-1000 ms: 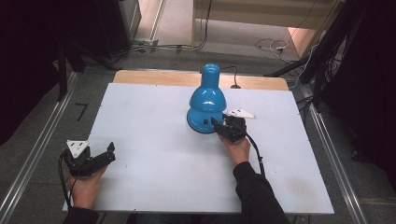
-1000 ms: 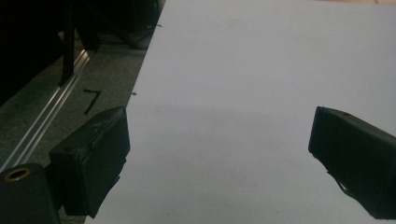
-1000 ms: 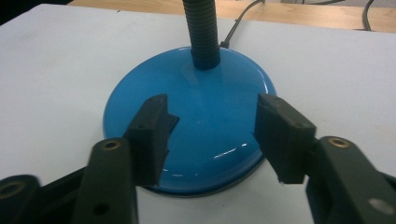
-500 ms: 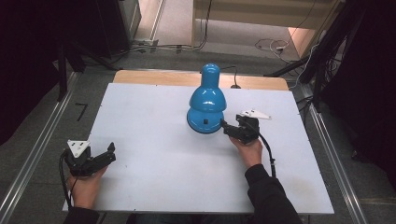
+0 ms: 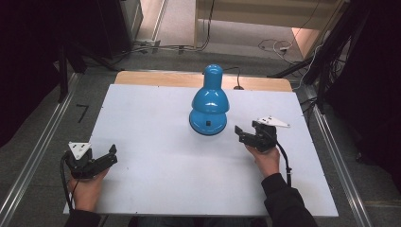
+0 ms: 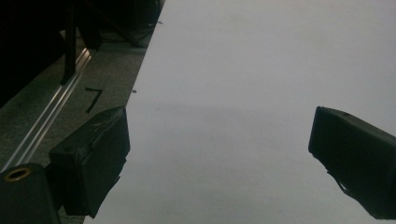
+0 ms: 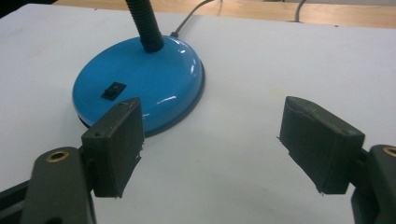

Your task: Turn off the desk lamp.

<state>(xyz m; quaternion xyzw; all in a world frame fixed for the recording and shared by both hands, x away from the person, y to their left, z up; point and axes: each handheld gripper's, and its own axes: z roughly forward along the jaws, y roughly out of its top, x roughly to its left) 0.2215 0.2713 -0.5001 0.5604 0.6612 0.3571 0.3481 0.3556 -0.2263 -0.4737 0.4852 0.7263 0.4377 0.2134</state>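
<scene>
A blue desk lamp (image 5: pixel 209 101) stands far-centre on the white table (image 5: pixel 142 118). The right gripper (image 5: pixel 242 134), jaws just spread and empty, sits beside its base; swinging left could knock it. The left gripper (image 5: pixel 105 157) rests open, near-left.

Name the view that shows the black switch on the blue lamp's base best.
The right gripper view: the switch lies close and sharp on the lamp base. The high view shows it as a tiny dark square. The left gripper view looks across the white table.
</scene>
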